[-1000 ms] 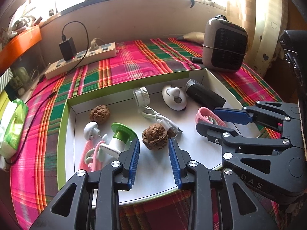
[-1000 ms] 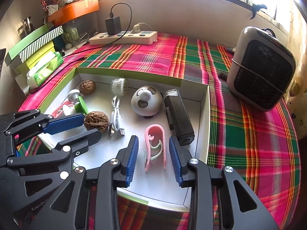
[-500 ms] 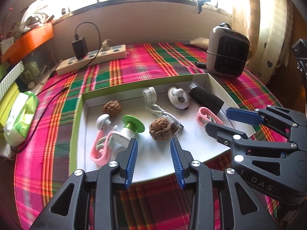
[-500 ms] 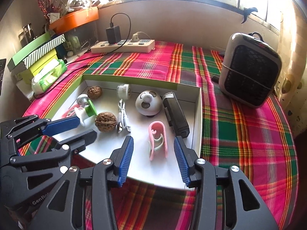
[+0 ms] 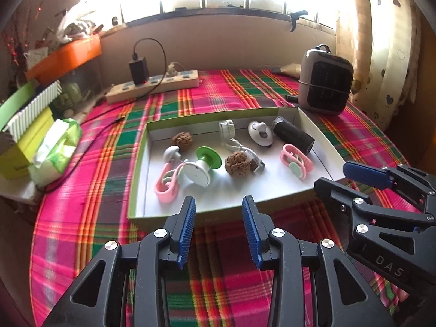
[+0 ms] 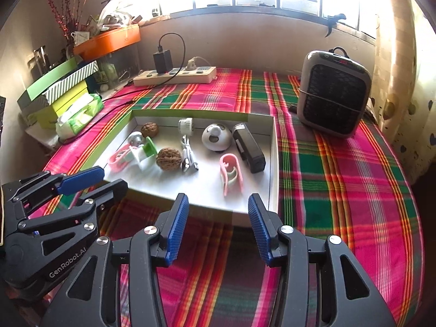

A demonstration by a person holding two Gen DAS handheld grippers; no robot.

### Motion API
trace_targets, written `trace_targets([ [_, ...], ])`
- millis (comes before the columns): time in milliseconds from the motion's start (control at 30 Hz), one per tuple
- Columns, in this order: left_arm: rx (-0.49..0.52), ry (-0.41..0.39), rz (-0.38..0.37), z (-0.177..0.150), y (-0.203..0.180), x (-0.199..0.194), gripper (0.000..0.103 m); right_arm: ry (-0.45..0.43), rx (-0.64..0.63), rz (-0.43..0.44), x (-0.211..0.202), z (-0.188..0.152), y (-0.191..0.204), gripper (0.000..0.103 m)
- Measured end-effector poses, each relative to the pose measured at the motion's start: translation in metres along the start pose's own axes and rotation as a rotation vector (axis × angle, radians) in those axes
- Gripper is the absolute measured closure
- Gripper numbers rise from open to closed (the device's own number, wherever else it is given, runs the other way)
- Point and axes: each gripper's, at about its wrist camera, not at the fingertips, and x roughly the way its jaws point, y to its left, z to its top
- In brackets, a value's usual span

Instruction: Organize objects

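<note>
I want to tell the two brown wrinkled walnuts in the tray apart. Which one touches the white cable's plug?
The larger-looking brown walnut mid-tray, right of the green-capped white spool, sits against the cable plug. The other walnut lies by the back wall, clear of the cable.

Both tongs are black plastic frames with silver screws. The left tongs (image 5: 218, 227) and right tongs (image 6: 218, 227) carry ribbed blue pads (image 5: 188, 226).
</note>
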Motion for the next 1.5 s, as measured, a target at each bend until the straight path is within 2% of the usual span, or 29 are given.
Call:
trace_targets([
  [33, -0.004, 0.000, -0.007, -0.002, 0.000, -0.002, 0.069, -0.004, 0.000, 0.002, -0.002, -0.002, 0.001, 0.047],
  [233, -0.022, 0.010, 0.002, -0.018, 0.000, -0.008, 0.069, 0.003, 0.004, 0.009, -0.008, -0.017, 0.007, 0.047],
  [367, -0.033, 0.042, 0.006, -0.033, 0.001, -0.005, 0.069, 0.027, -0.001, 0.002, -0.005, -0.028, 0.010, 0.047],
  [467, -0.049, 0.073, 0.037, -0.041, 0.003, -0.001, 0.069, 0.051, 0.005, -0.009, -0.002, -0.037, 0.010, 0.047],
  [533, -0.058, 0.080, 0.027, -0.044, 0.004, -0.001, 0.069, 0.061, 0.012, -0.009, -0.001, -0.041, 0.008, 0.047],
  [1100, -0.064, 0.103, 0.028, -0.050, 0.002, 0.003, 0.068, 0.099, 0.016, -0.062, 0.005, -0.052, 0.006, 0.043],
  [1300, -0.063, 0.104, 0.028, -0.050, 0.002, 0.003, 0.067, 0.104, 0.008, -0.062, 0.006, -0.052, 0.007, 0.037],
  [1500, -0.064, 0.104, 0.027, -0.051, 0.002, 0.003, 0.067, 0.104, 0.009, -0.062, 0.006, -0.052, 0.006, 0.036],
])
